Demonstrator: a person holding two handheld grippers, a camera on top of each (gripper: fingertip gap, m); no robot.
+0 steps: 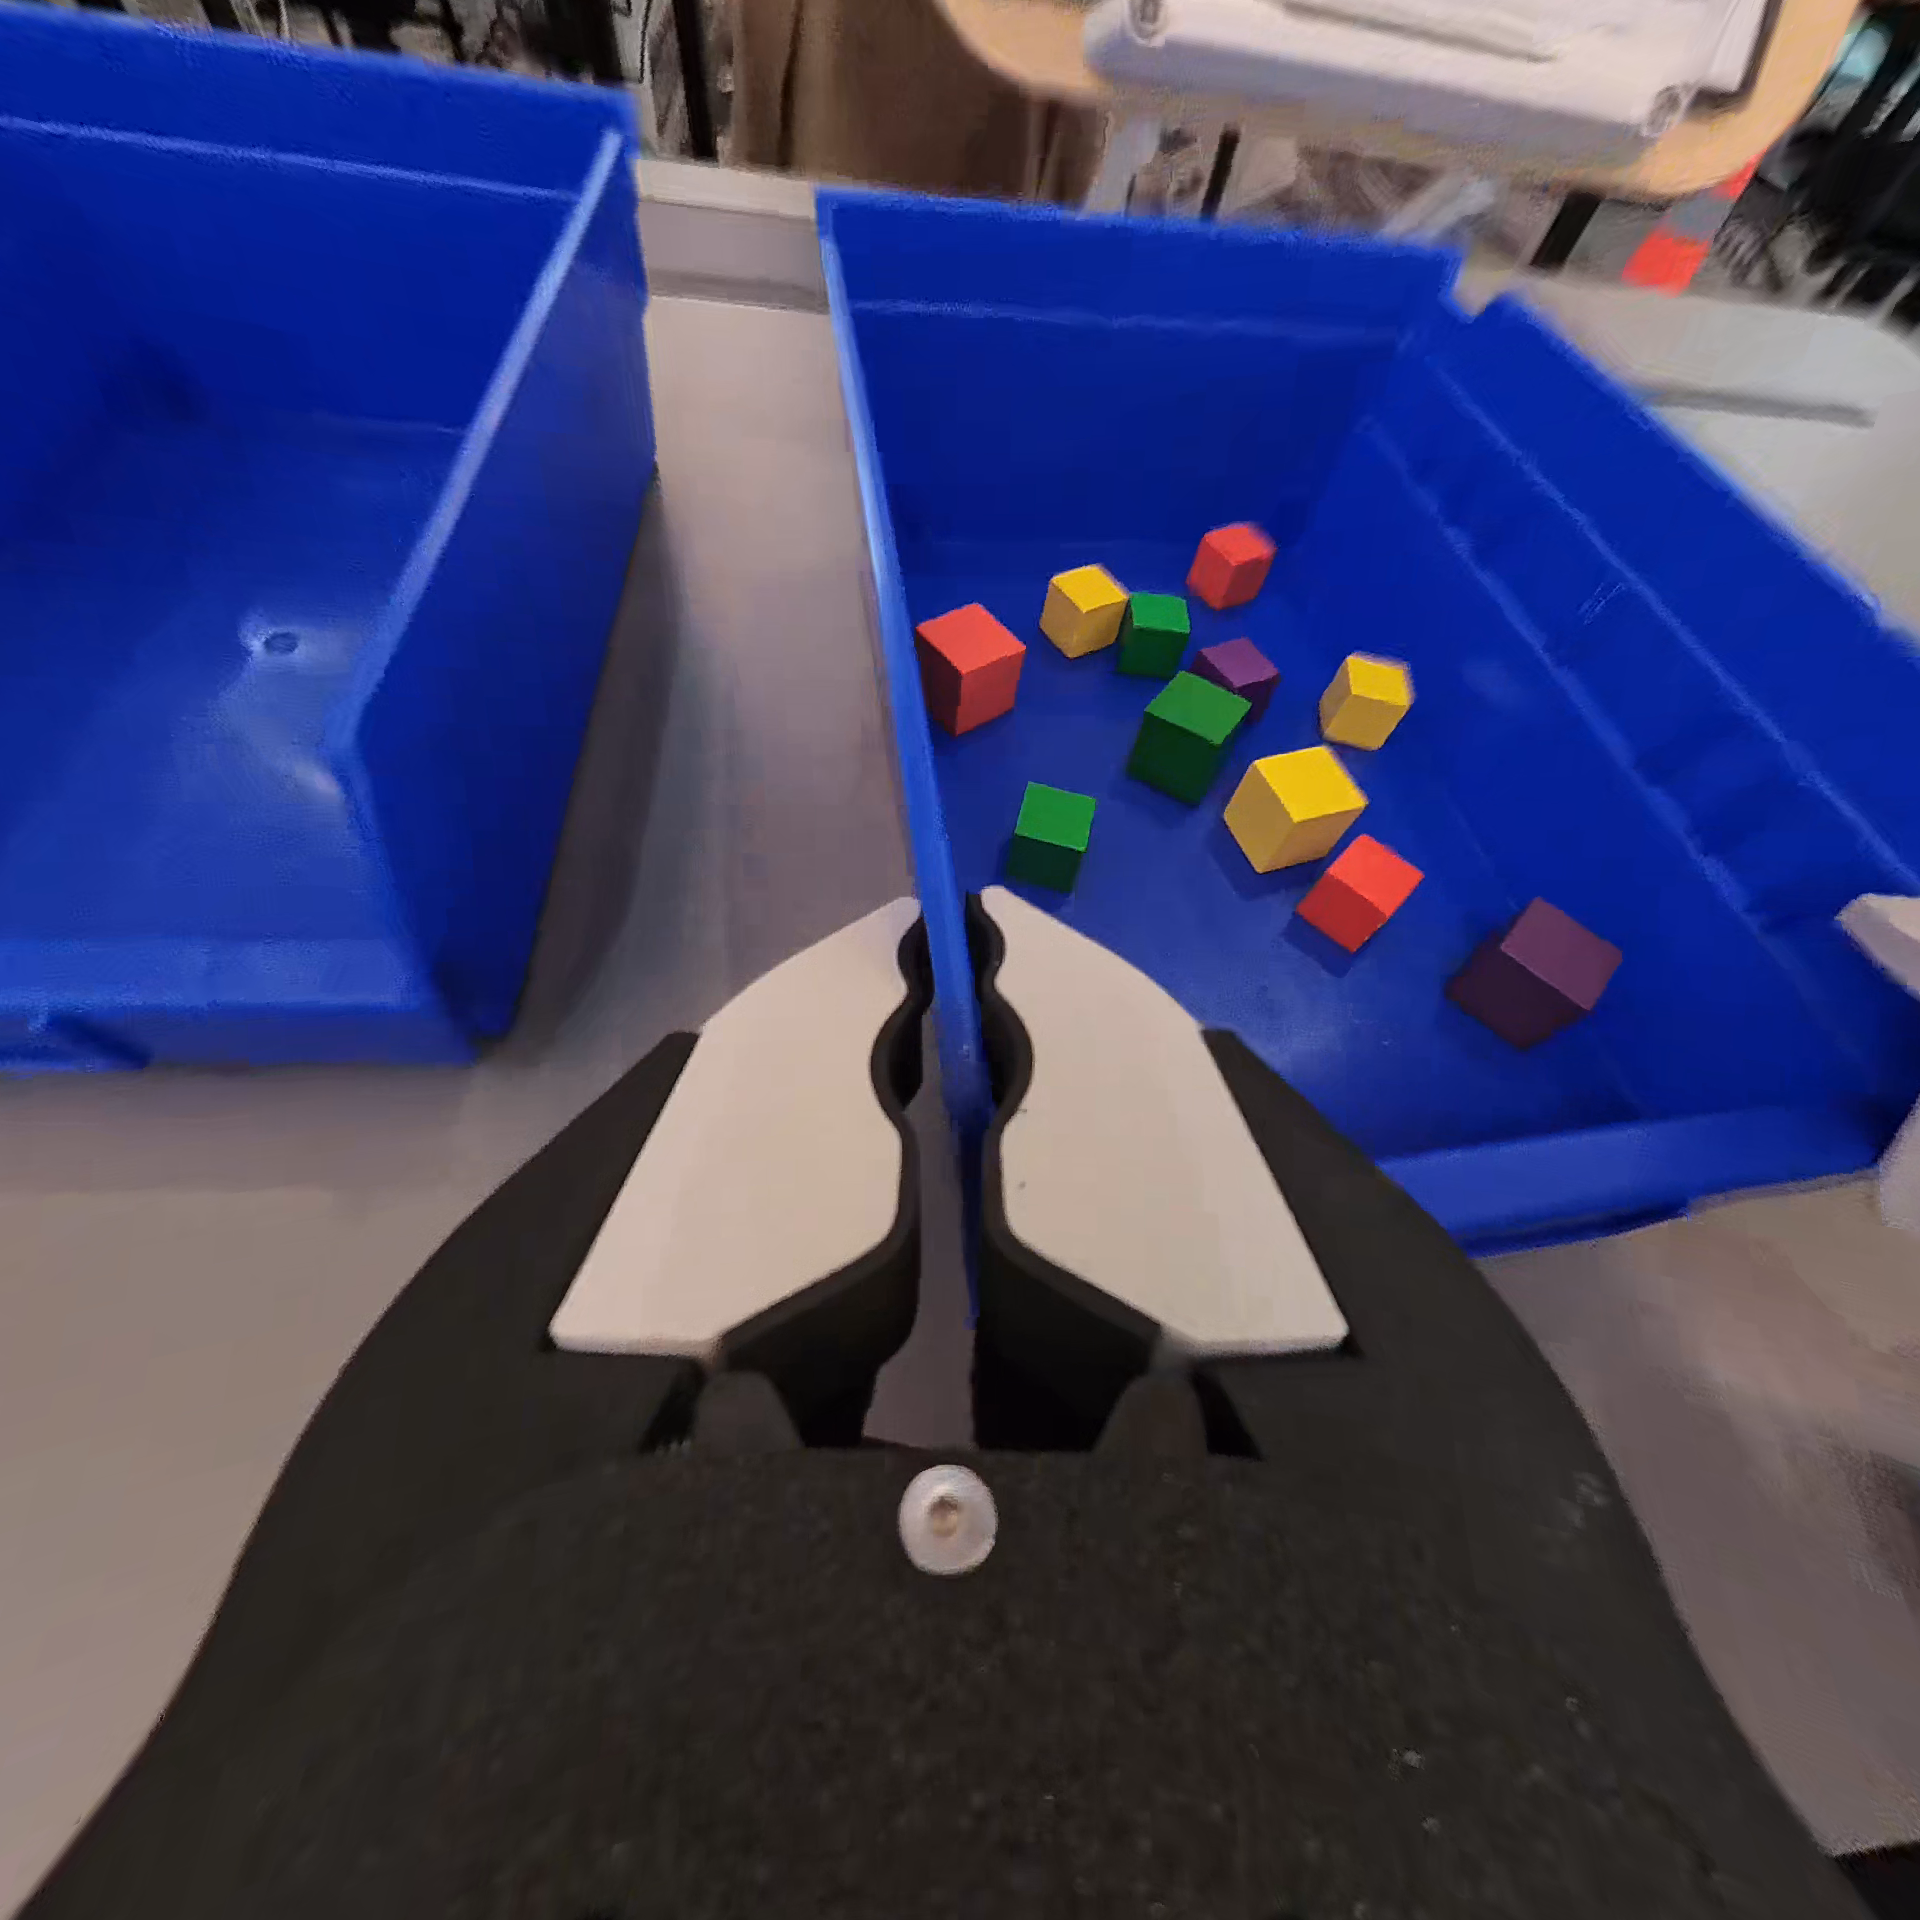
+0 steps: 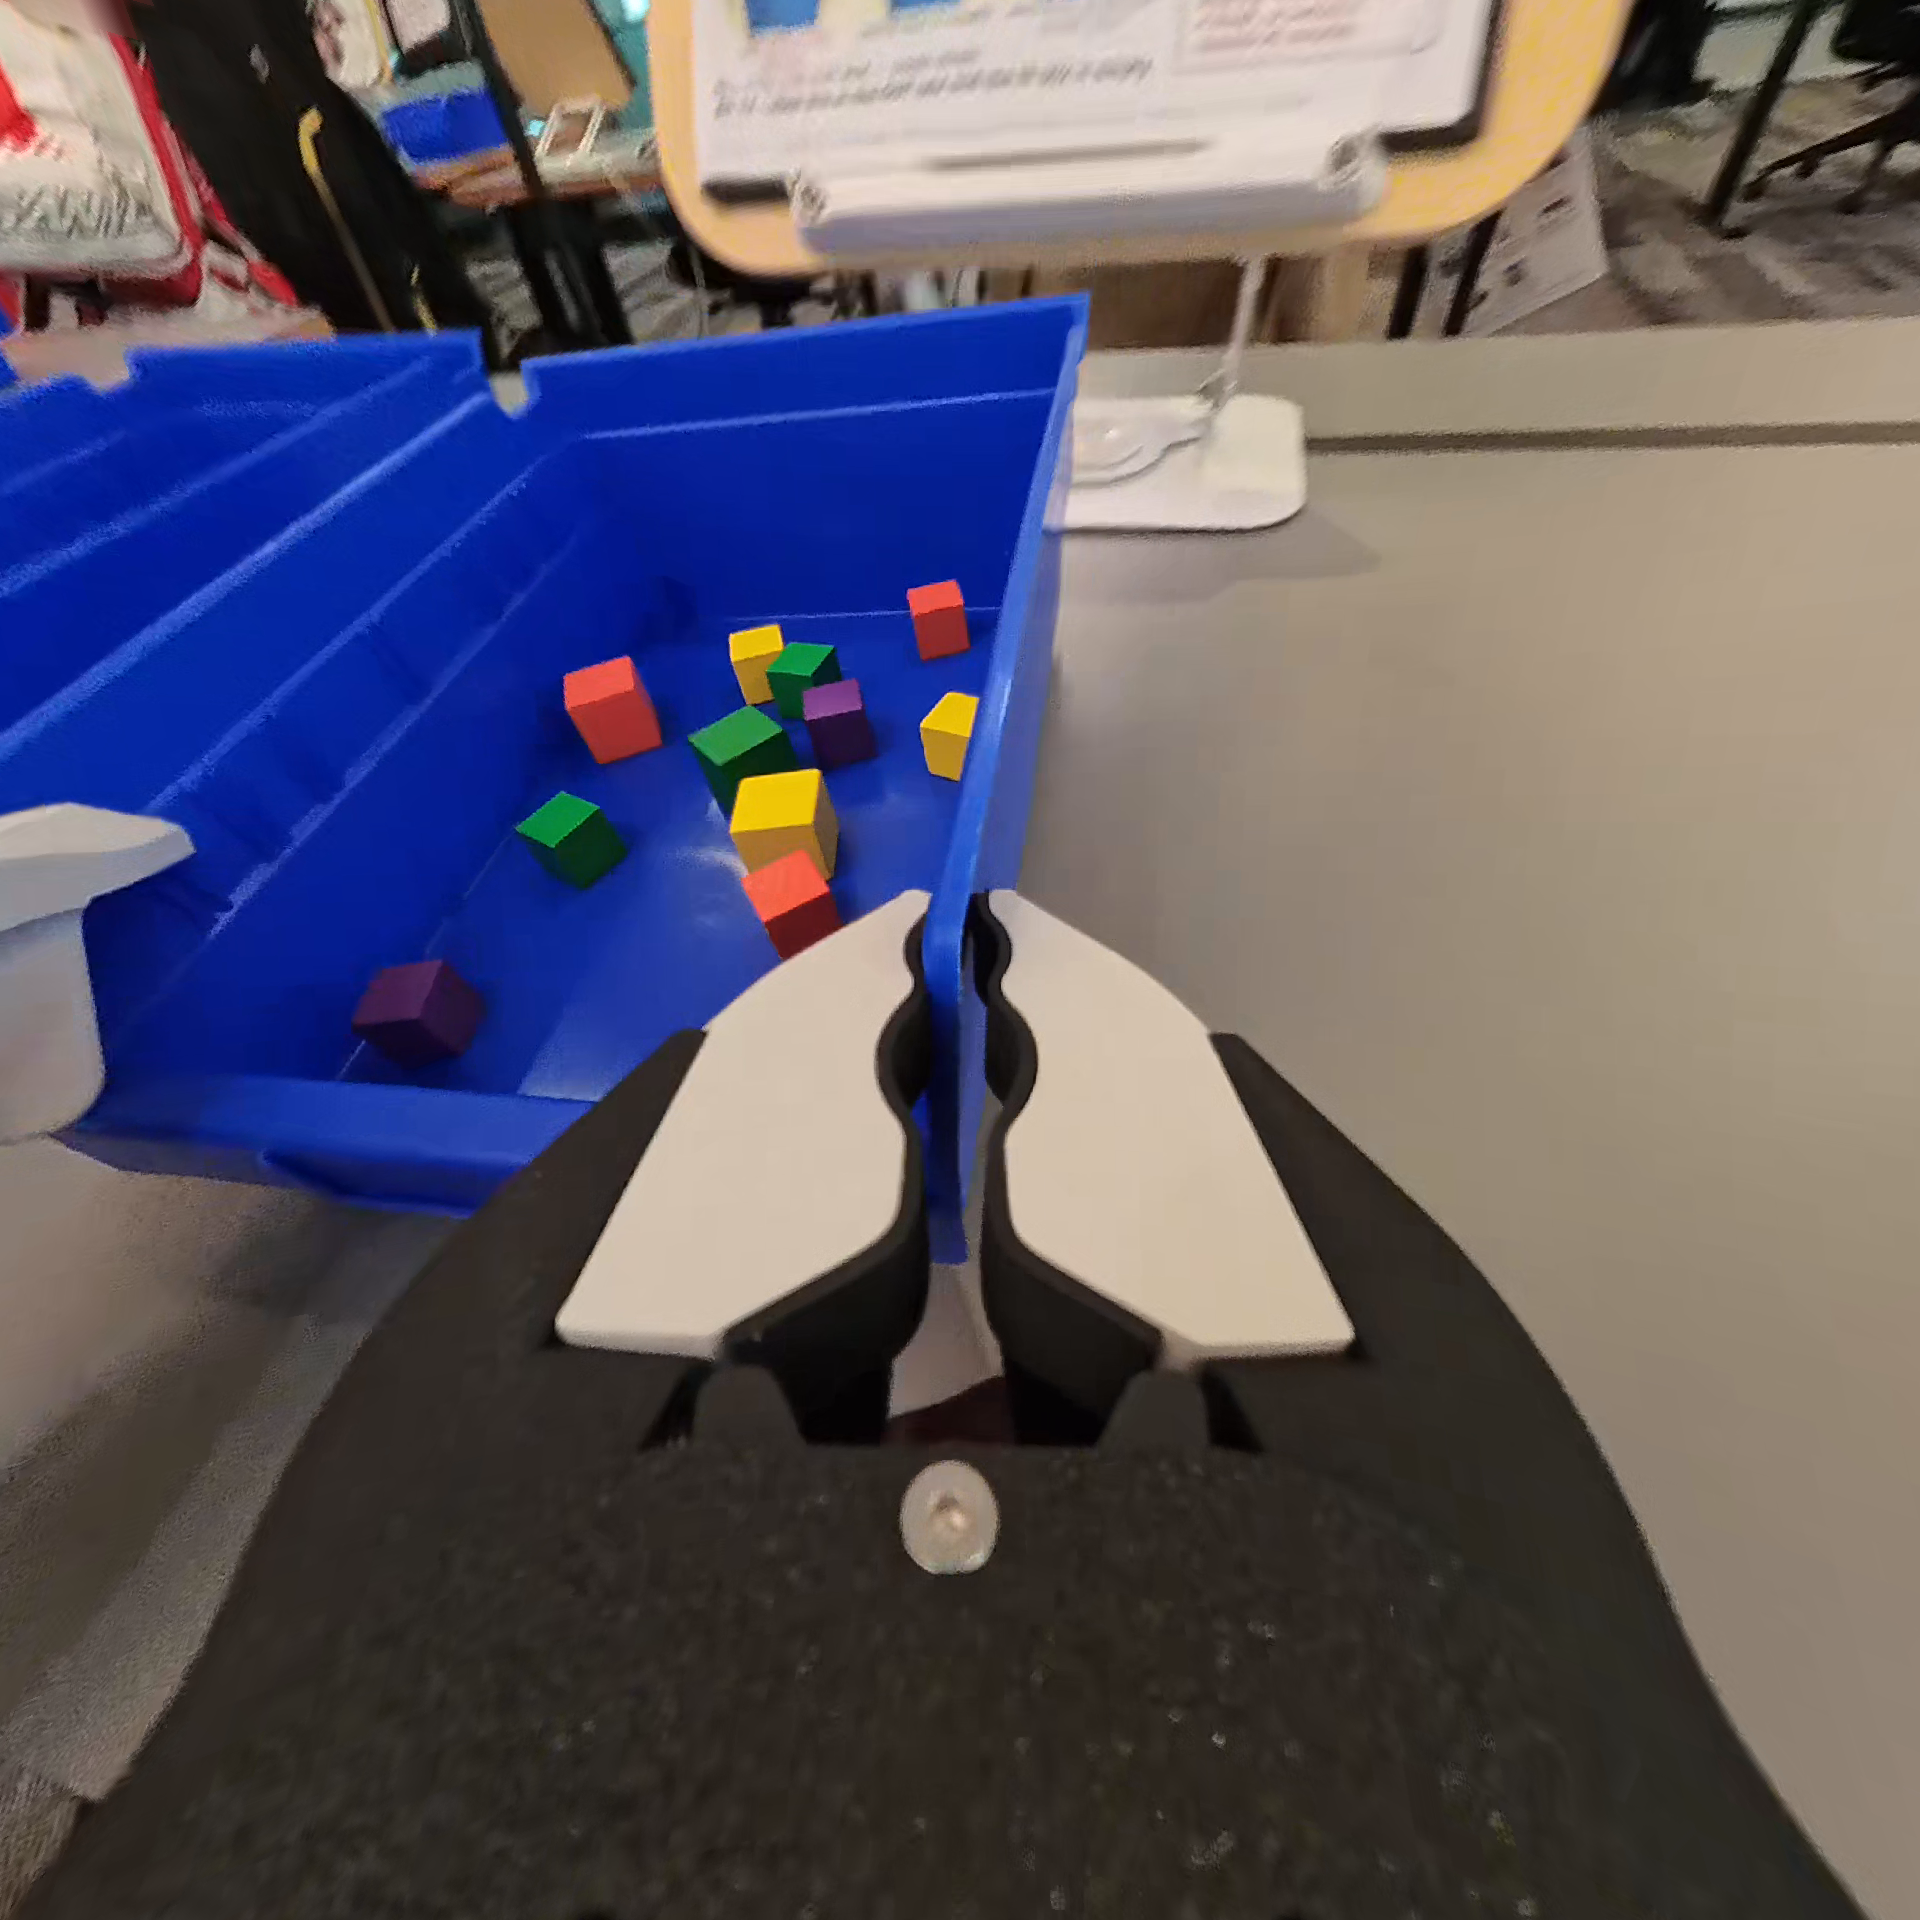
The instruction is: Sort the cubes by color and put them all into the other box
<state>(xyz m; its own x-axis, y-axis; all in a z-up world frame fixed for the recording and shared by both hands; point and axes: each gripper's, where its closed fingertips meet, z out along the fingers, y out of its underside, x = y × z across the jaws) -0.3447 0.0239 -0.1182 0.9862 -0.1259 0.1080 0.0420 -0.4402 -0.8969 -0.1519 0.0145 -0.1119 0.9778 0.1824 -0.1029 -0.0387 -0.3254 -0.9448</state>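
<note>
left gripper (image 1: 948,914): jaws nearly closed, pinching the left side wall of the cube box (image 1: 1143,343), one finger inside the wall and one outside

right gripper (image 2: 951,909): same deal on the opposite wall, jaws squeezed down on the box's right side wall (image 2: 997,727) with only the thin blue plastic between them

other gripper sightings: a white finger pokes in at 3 o'clock in the left wrist view and at 9 o'clock in the right wrist view, so both are on the same box

cube count: 11 total, all loose on the floor of the gripped box, from about 12 to 2 o'clock of the left jaws

red cubes (image 1: 971,667): 3, one near the left wall, one toward the back, one toward the front

yellow cubes (image 1: 1294,808): 3, the big one touching the front red

green cubes (image 1: 1188,734): 3, two bunched in the middle, one on its own nearer the left jaws

purple cubes (image 1: 1536,971): 2, one tucked behind the middle green, one alone near the front

other box (image 1: 312,520): blue too, at 10 o'clock in the left wrist view, no cubes in the part visible, a strip of table between the two boxes

table (image 2: 1507,831): grey, both boxes on it

background: white stand with a sheet on a board (image 2: 1091,125) past the far edge, kinda blurry
</note>
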